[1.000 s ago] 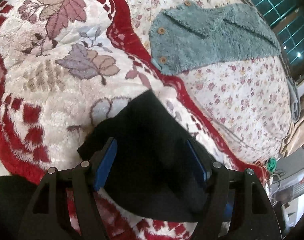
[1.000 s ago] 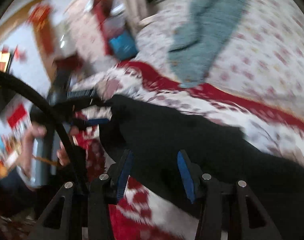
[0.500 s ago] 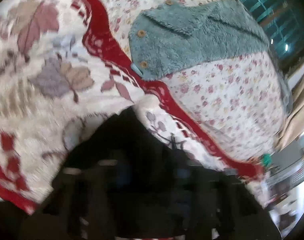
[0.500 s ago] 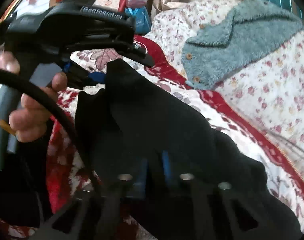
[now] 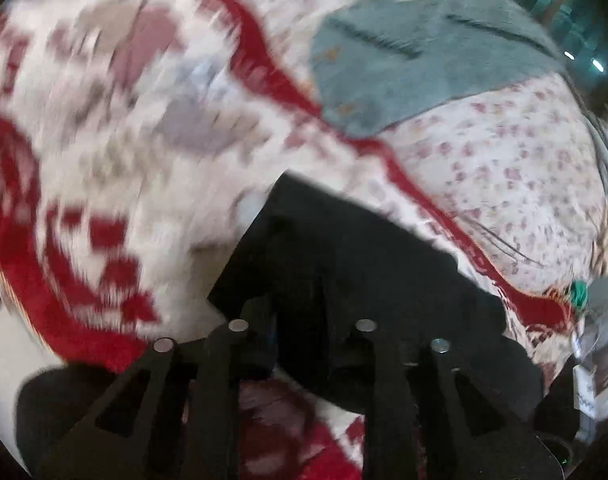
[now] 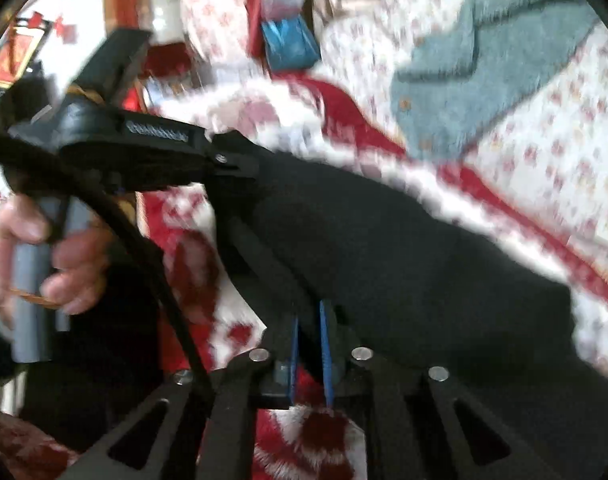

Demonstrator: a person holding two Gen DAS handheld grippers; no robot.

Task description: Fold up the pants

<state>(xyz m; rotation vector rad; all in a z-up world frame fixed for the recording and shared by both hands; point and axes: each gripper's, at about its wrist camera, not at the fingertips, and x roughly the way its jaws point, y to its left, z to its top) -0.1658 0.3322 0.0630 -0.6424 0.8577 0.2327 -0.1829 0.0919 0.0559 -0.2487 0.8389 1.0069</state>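
The black pants [image 5: 367, 264] lie on a red and white leaf-patterned blanket [image 5: 116, 152]. My left gripper [image 5: 302, 332] is shut on the near edge of the pants. In the right wrist view the pants [image 6: 403, 248] stretch across the middle. My right gripper [image 6: 308, 344] is shut on their edge, its blue pads close together. The left gripper [image 6: 232, 164] shows there too, held by a hand [image 6: 52, 256] and pinching the pants' far left corner. Both views are blurred.
A teal fleece garment [image 5: 415, 64] with buttons lies further back on a floral sheet [image 5: 515, 168]; it also shows in the right wrist view [image 6: 479, 68]. A blue bag [image 6: 288, 44] and room clutter stand beyond the bed's edge.
Both grippers were open around the pants' edge a second ago and have closed on the fabric. Both are now moving with the pants, blurring the views.
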